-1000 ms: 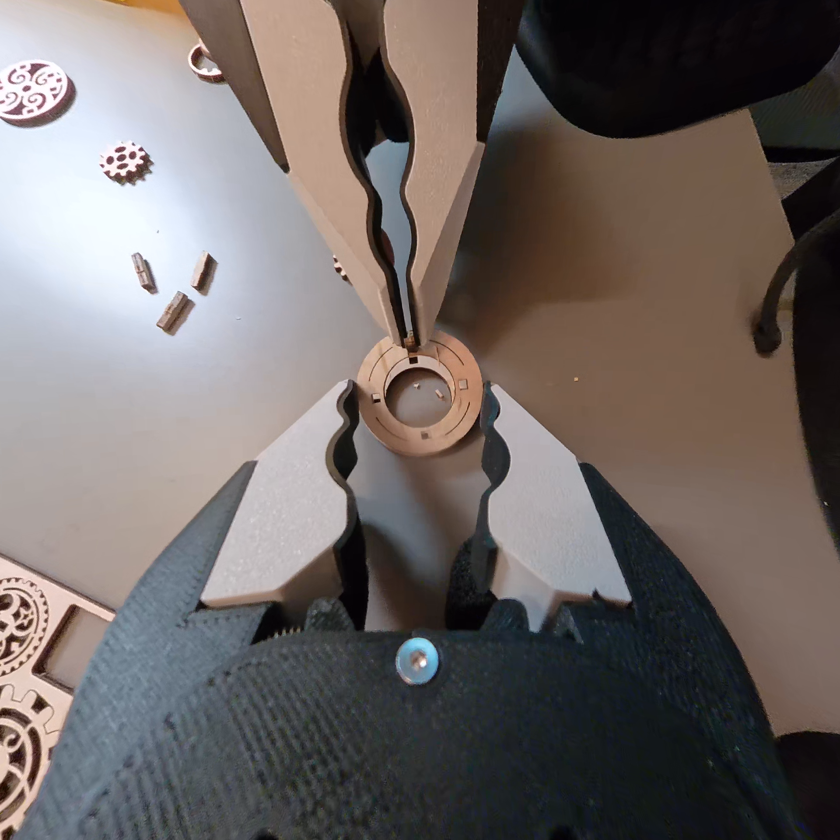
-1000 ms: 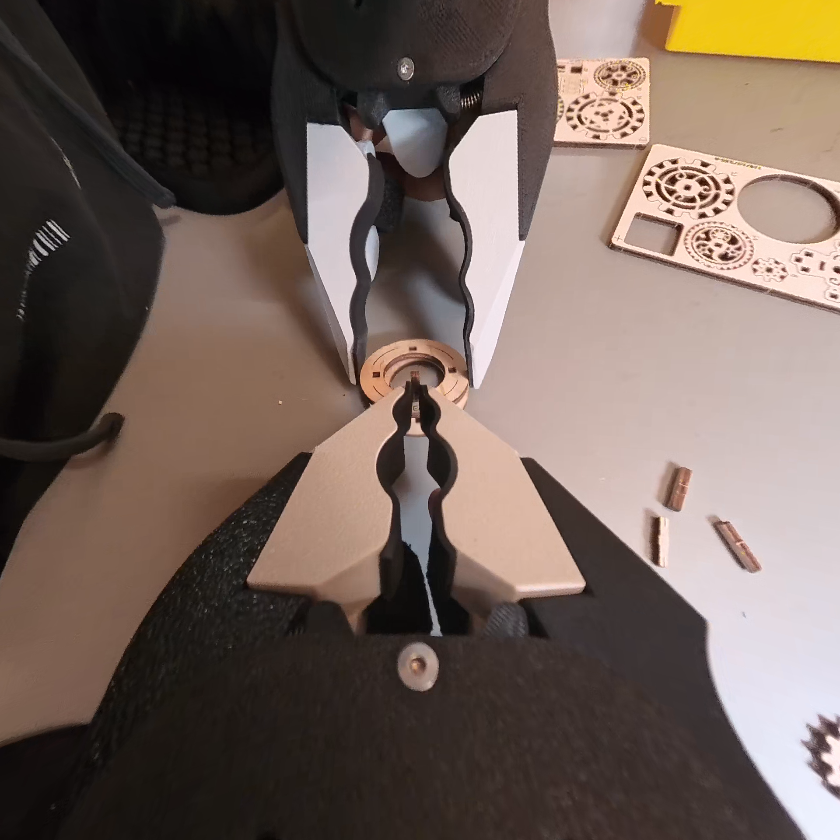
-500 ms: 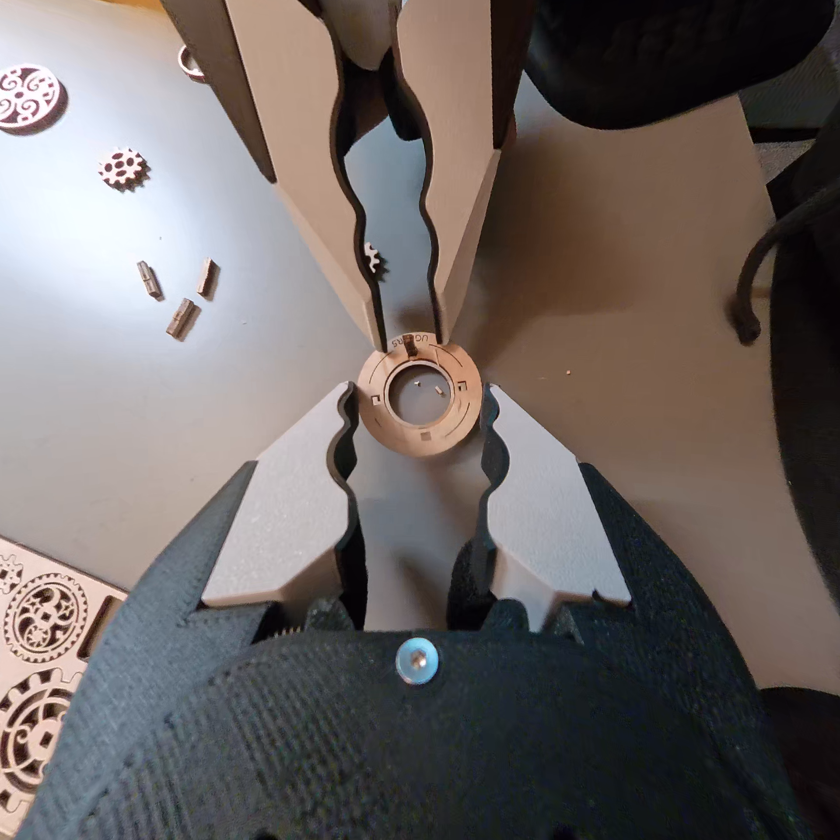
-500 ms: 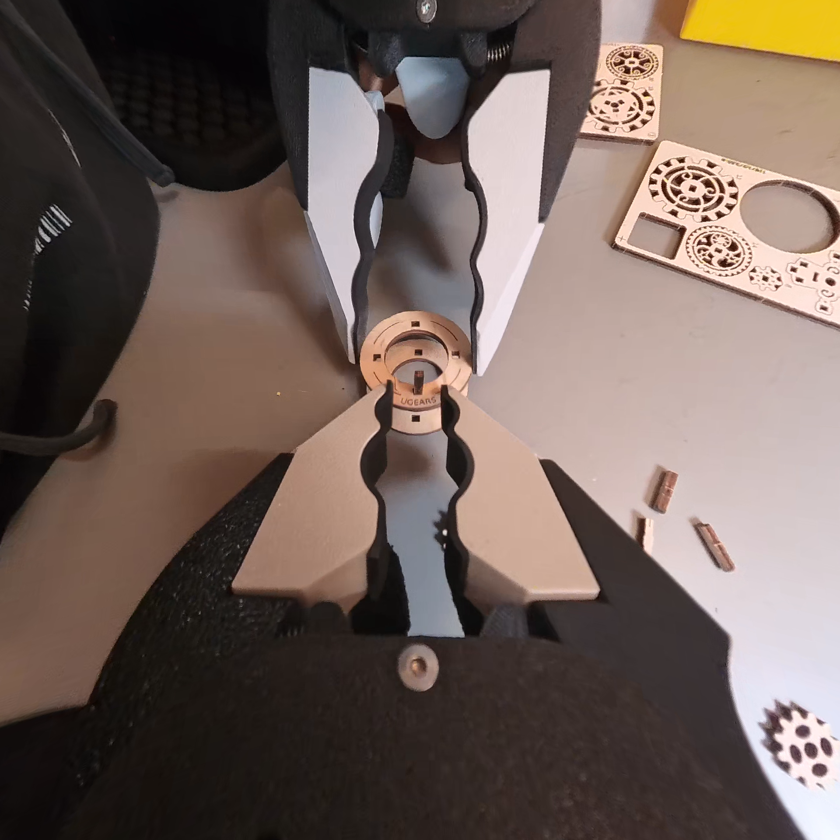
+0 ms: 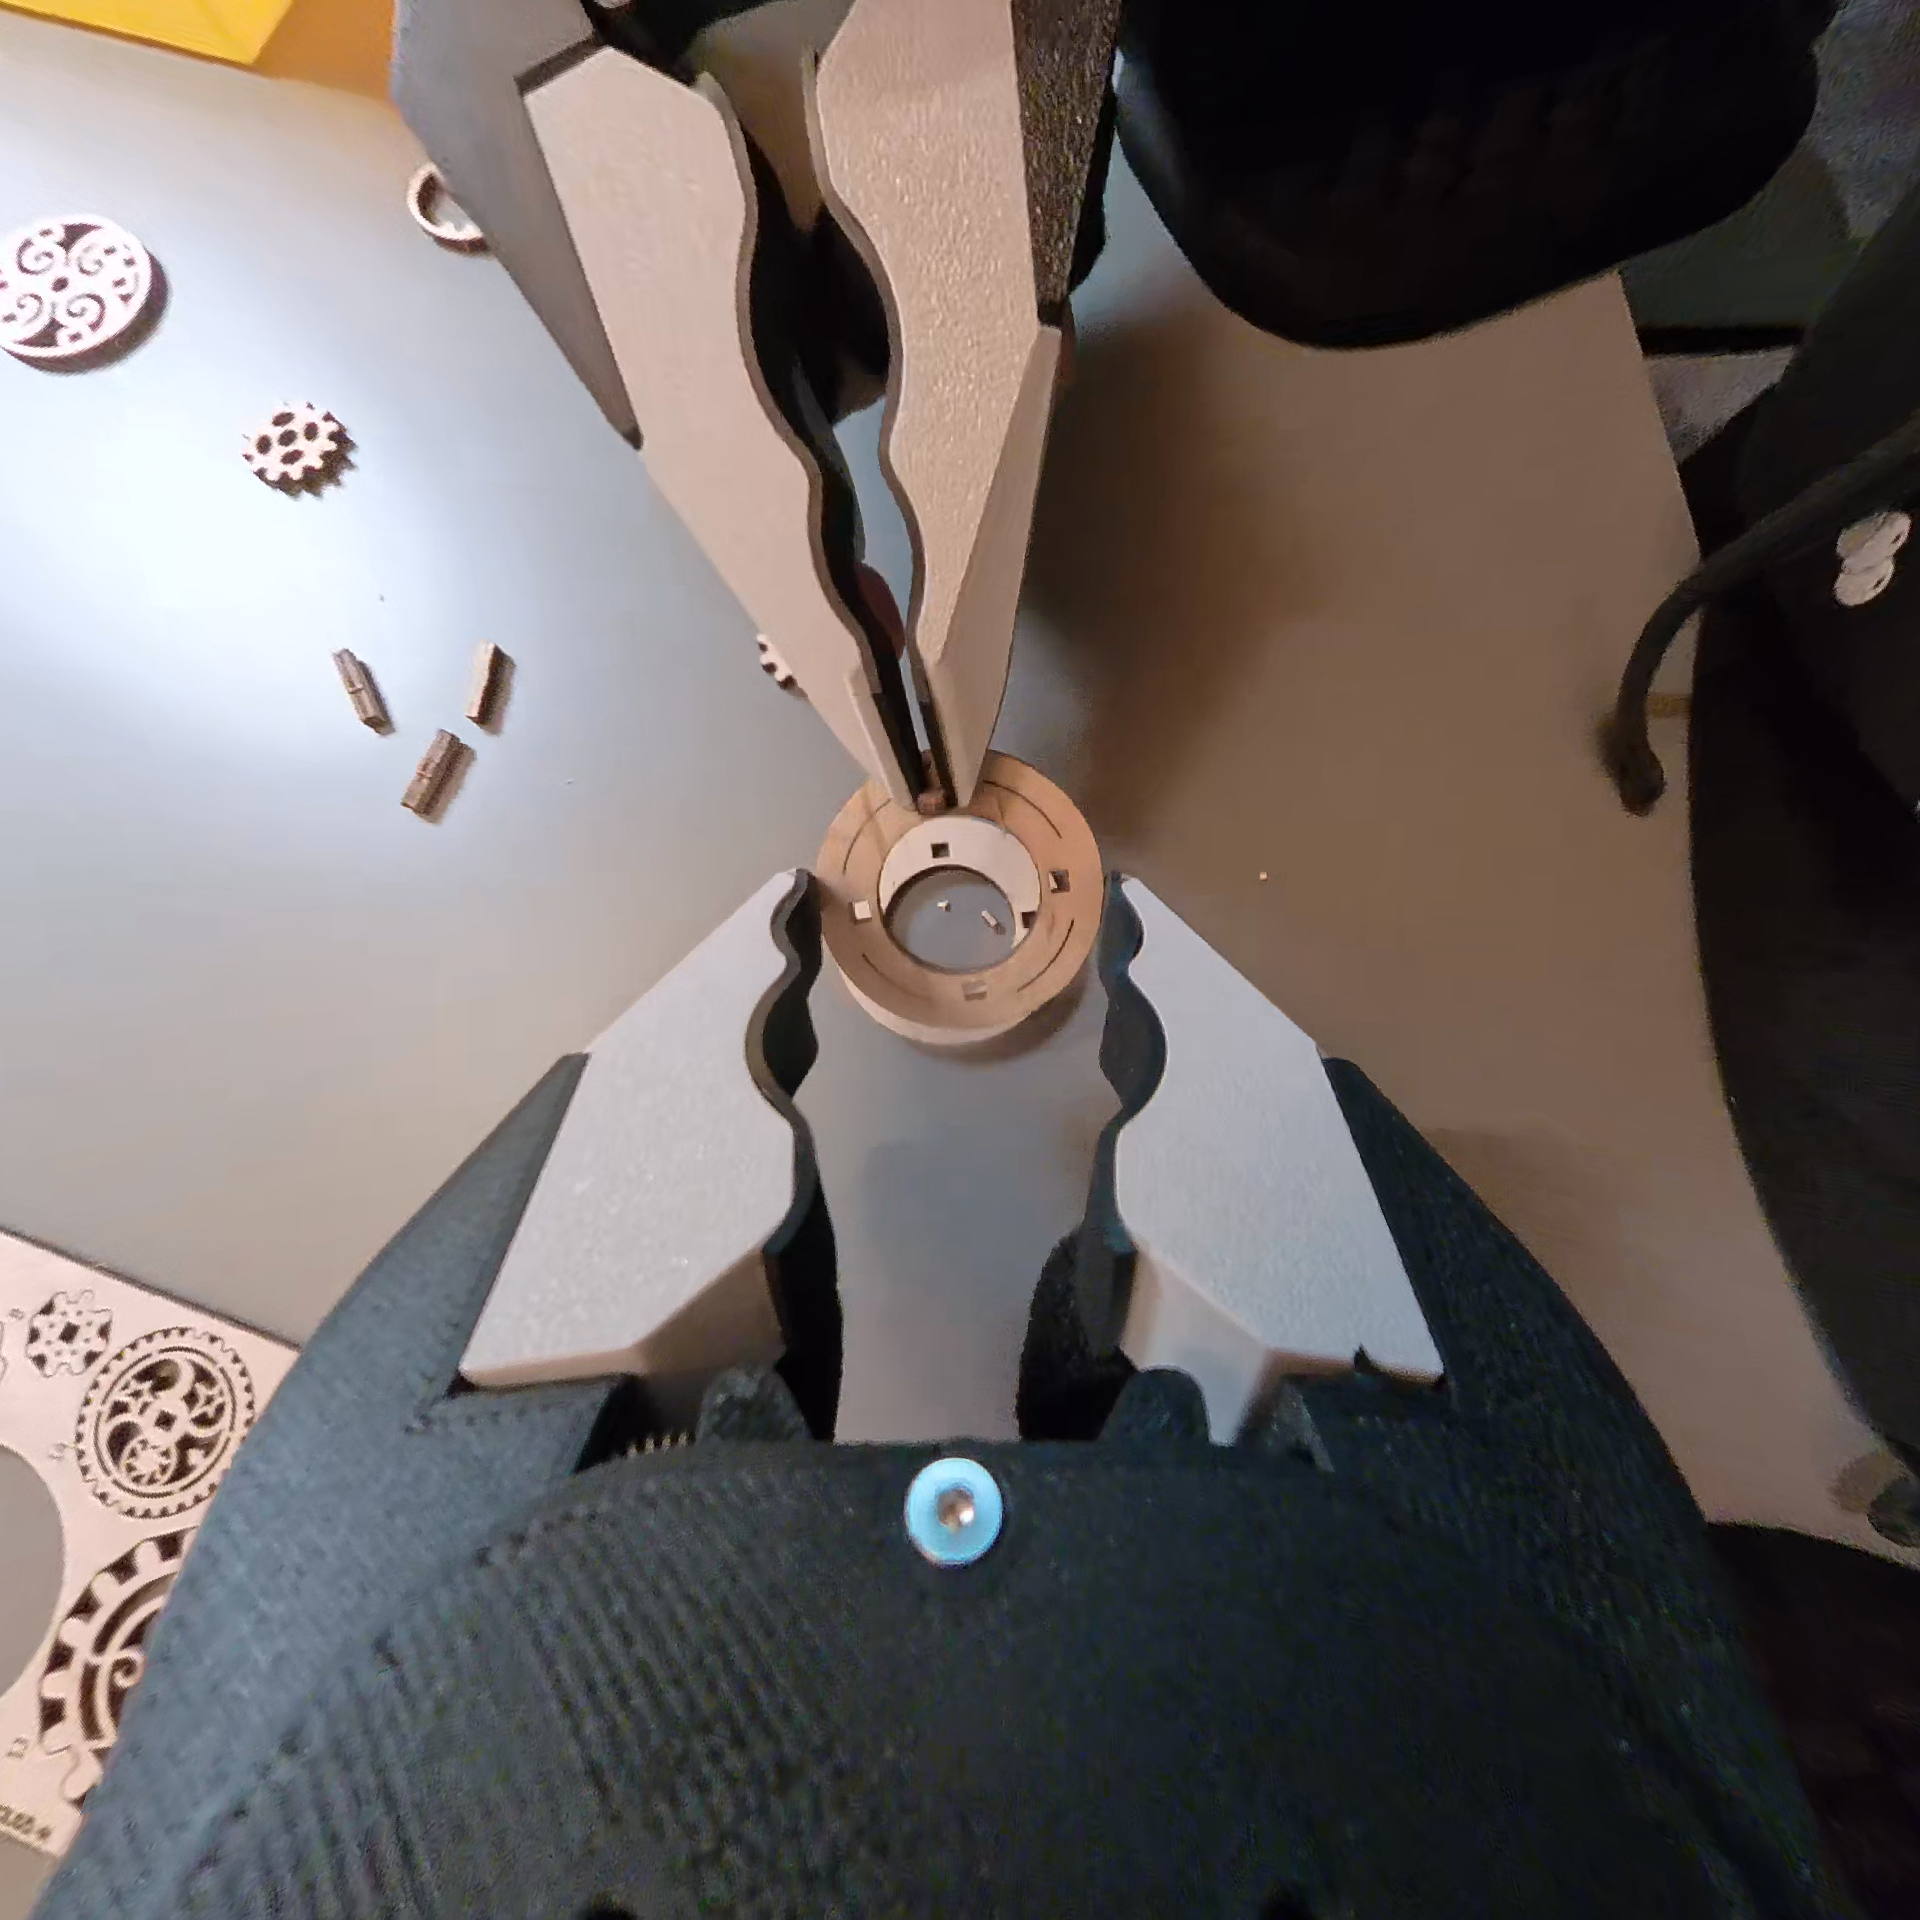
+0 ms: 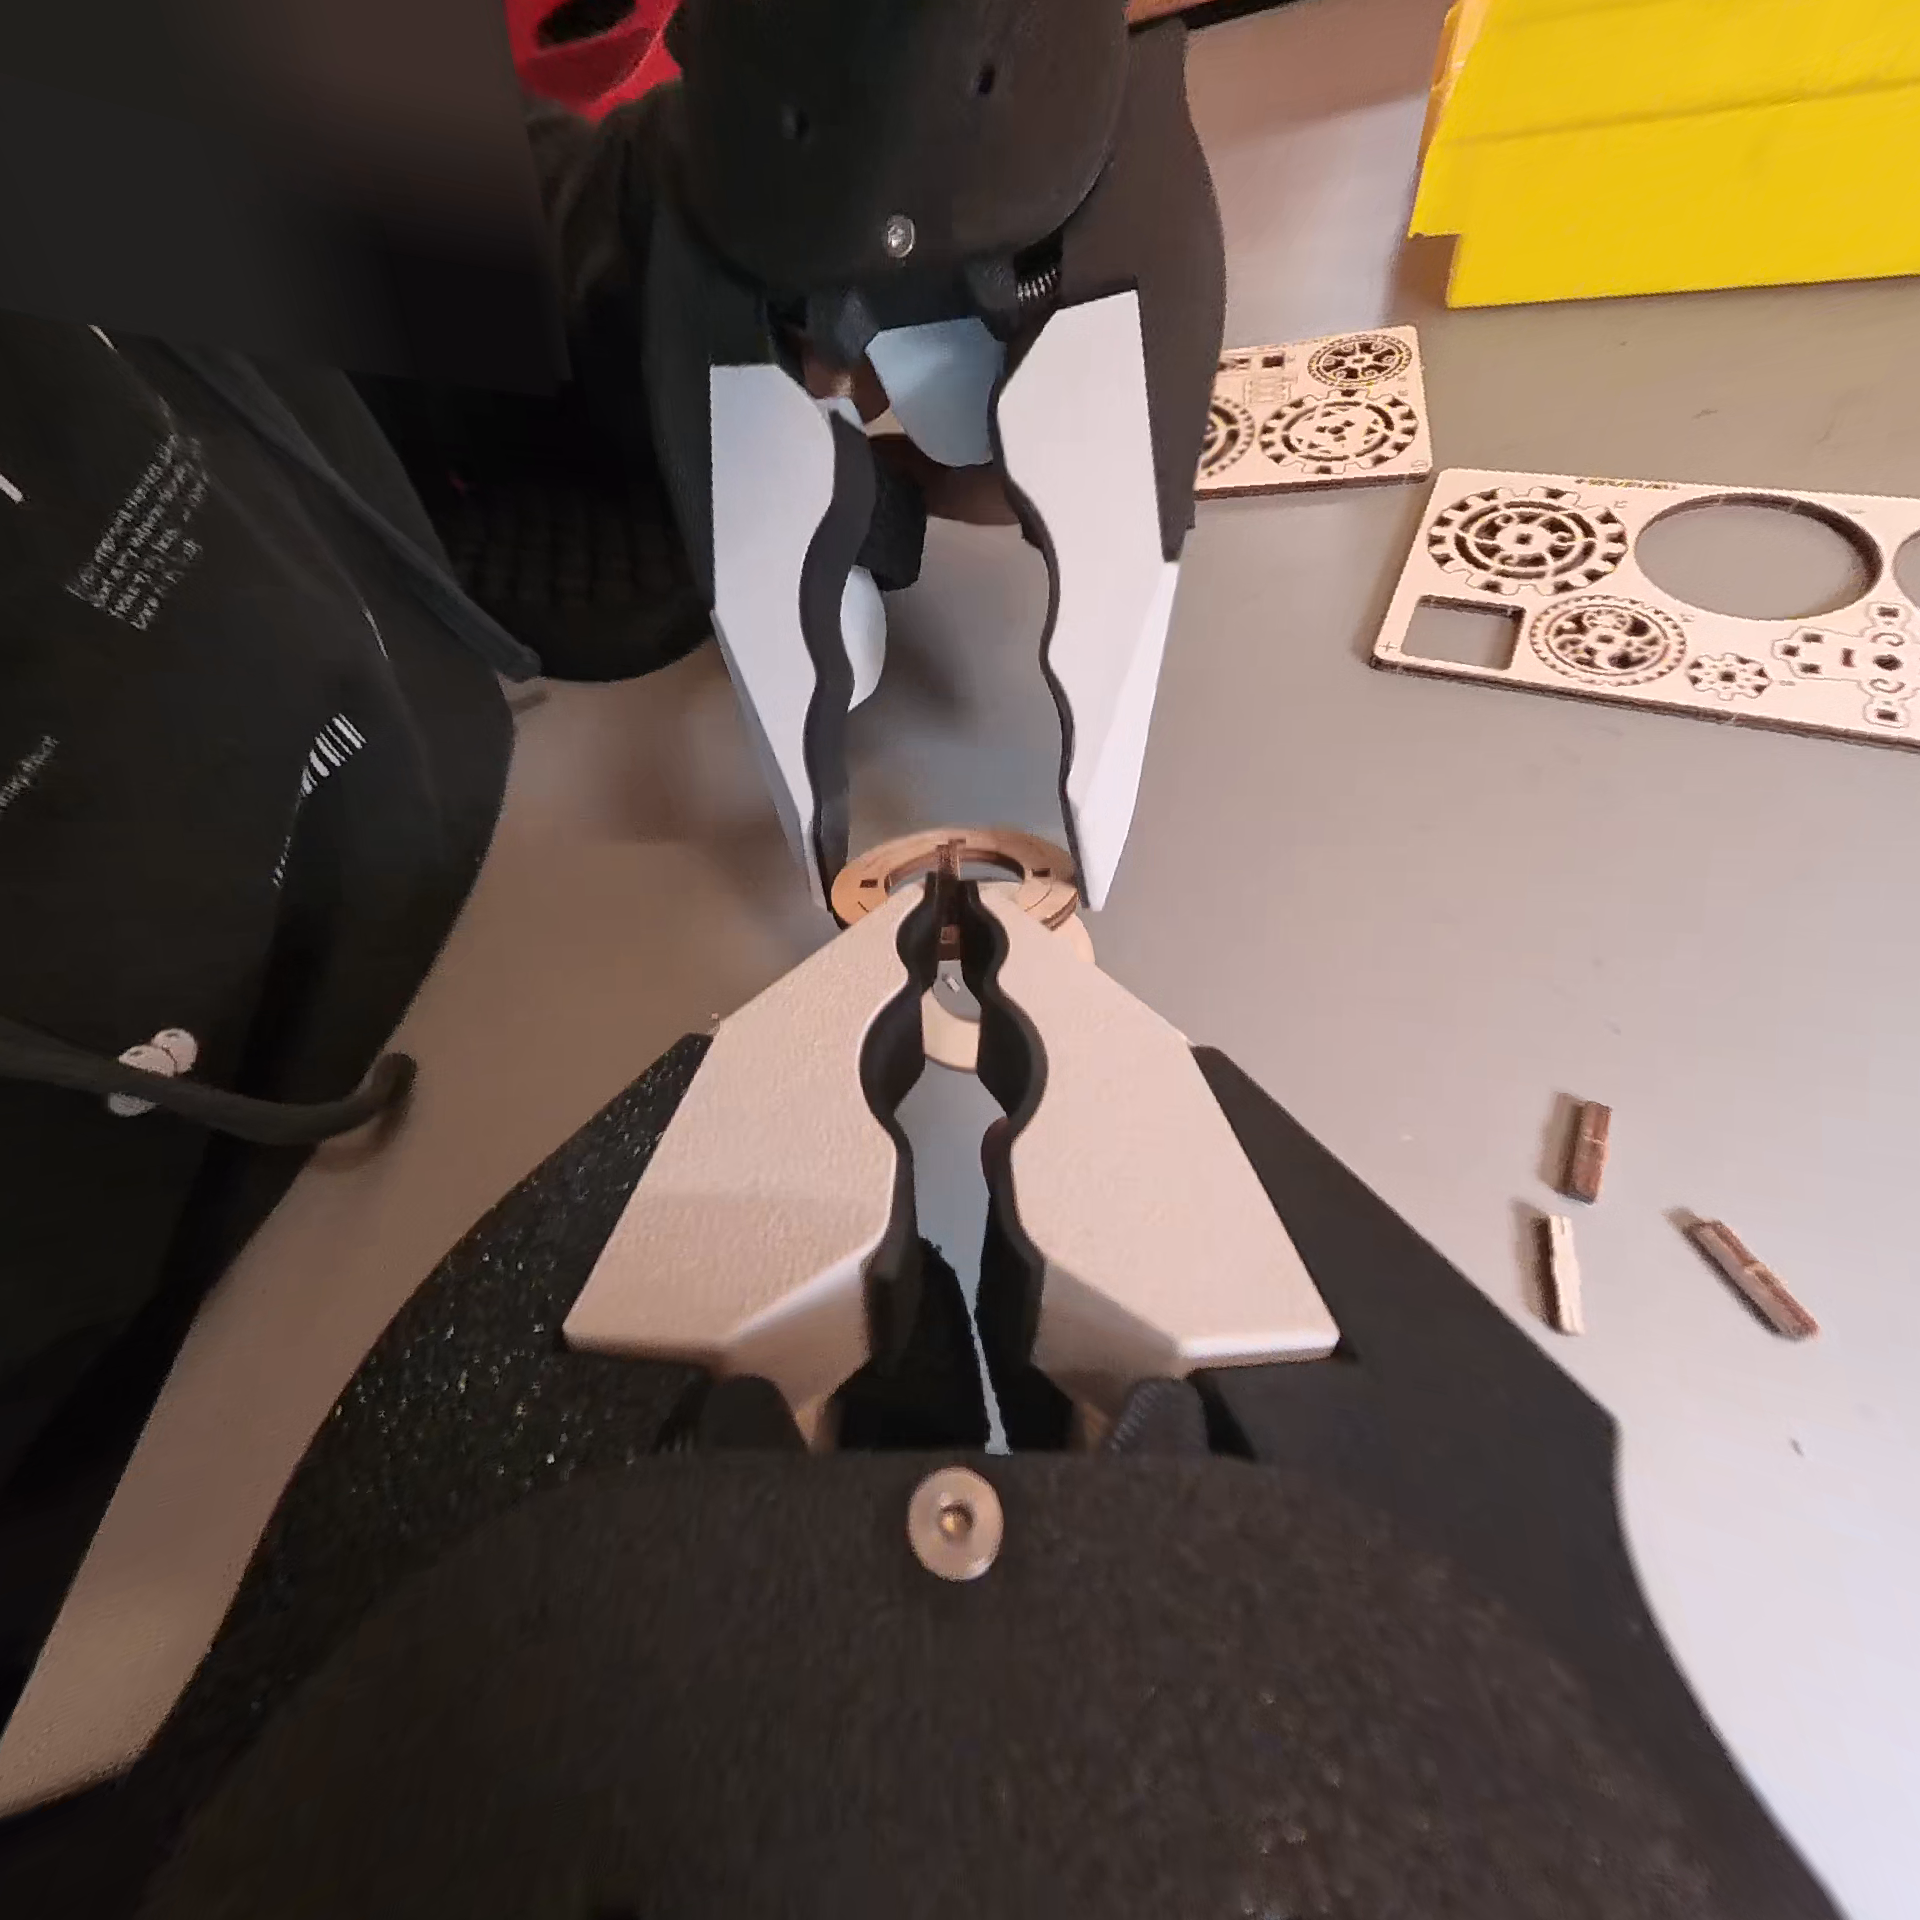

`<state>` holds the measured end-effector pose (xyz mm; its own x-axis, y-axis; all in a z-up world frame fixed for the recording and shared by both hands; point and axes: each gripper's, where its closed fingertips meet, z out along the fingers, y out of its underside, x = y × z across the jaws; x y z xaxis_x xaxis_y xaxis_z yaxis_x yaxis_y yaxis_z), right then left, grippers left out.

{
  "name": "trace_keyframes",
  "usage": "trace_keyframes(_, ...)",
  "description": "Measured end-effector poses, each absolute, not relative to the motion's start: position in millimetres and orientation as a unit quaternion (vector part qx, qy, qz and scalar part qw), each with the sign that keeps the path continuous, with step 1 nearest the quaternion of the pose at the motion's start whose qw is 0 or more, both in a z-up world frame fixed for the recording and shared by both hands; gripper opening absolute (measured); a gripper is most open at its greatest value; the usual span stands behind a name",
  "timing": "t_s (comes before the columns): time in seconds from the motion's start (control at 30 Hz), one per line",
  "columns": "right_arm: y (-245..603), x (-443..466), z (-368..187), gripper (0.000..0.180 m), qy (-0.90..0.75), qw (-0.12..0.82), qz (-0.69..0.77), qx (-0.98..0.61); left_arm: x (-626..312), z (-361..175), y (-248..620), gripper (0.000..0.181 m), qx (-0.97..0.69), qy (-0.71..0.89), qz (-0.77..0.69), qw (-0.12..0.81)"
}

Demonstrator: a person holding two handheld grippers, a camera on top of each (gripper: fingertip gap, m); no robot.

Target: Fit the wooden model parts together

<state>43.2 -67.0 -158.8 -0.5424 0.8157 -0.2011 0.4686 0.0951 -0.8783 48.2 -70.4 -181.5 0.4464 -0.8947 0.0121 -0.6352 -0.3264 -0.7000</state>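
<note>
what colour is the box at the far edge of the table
Bright yellow box, clearest in the right wrist view.

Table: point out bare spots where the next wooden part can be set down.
Bare table lies between the ring assembly and the cut-out sheet, and again left of the ring below the three small pegs. It is crowded at the ring, where both grippers meet.
</note>
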Motion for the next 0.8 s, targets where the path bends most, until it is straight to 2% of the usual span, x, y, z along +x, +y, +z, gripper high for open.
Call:
trace_keyframes(0.1, -70, 41, -164, 0.000, -0.730, 0.174, 0.490, -0.443, 47, -186, -72, 0.053, -0.792, 0.491, -0.202, 0.303)
trace_keyframes(0.33, -61, 44, -166, 0.001, -0.736, 0.207, 0.469, -0.443, 45, -174, -68, 0.053, -0.792, 0.425, -0.266, 0.348)
trace_keyframes(0.6, -64, 53, -194, 0.002, -0.780, 0.202, 0.390, -0.446, 51, -194, -71, 0.053, -0.801, 0.438, -0.237, 0.333)
trace_keyframes(0.8, -64, 51, -194, 0.011, -0.789, 0.204, 0.375, -0.442, 51, -196, -70, 0.053, -0.799, 0.444, -0.229, 0.335)
